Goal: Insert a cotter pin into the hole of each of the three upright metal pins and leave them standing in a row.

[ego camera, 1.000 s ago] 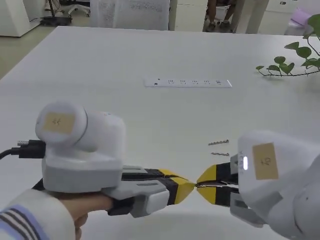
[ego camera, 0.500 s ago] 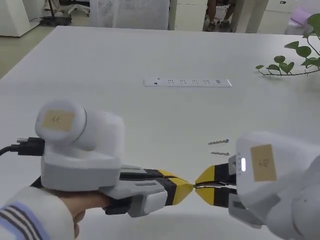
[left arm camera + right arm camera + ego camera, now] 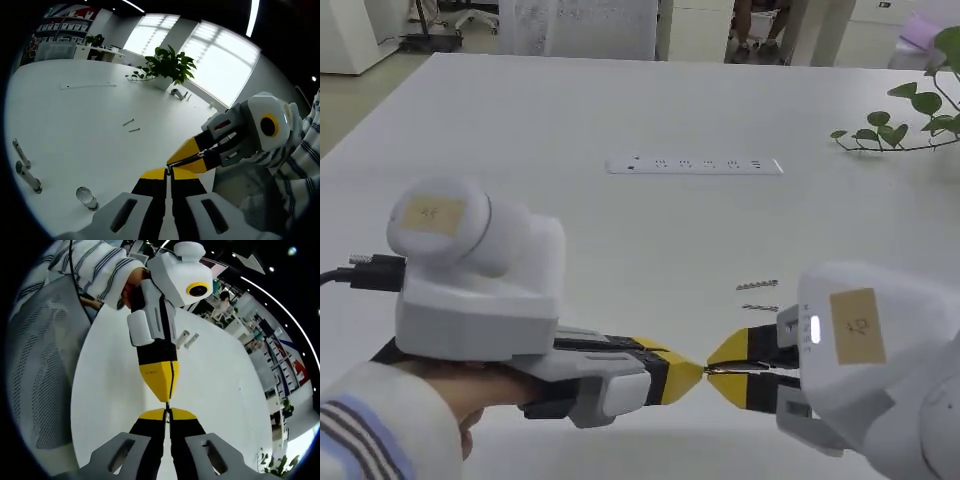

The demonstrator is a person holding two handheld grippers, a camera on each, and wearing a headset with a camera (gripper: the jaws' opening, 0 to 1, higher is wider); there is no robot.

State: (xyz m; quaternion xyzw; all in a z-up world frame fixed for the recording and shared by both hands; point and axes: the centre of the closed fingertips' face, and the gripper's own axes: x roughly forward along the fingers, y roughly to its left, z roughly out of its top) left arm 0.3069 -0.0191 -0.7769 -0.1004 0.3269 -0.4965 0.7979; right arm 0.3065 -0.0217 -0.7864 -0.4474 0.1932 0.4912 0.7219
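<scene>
left claw (image 3: 696, 373) and right claw (image 3: 715, 372) tip to tip over the white desk (image 3: 620, 240)
both are held level and face each other, each pressed closed. a thin sliver where the tips meet is too small to identify. two cotter pins (image 3: 757, 285) (image 3: 760, 307) lie side by side on the desk just beyond the right claw. three metal pins (image 3: 20, 152) (image 3: 27, 176) (image 3: 86, 197) sit grouped off to the left claw's left.

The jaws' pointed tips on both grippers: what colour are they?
Yellow over black, on left gripper and right gripper; clearest in the head view.
</scene>
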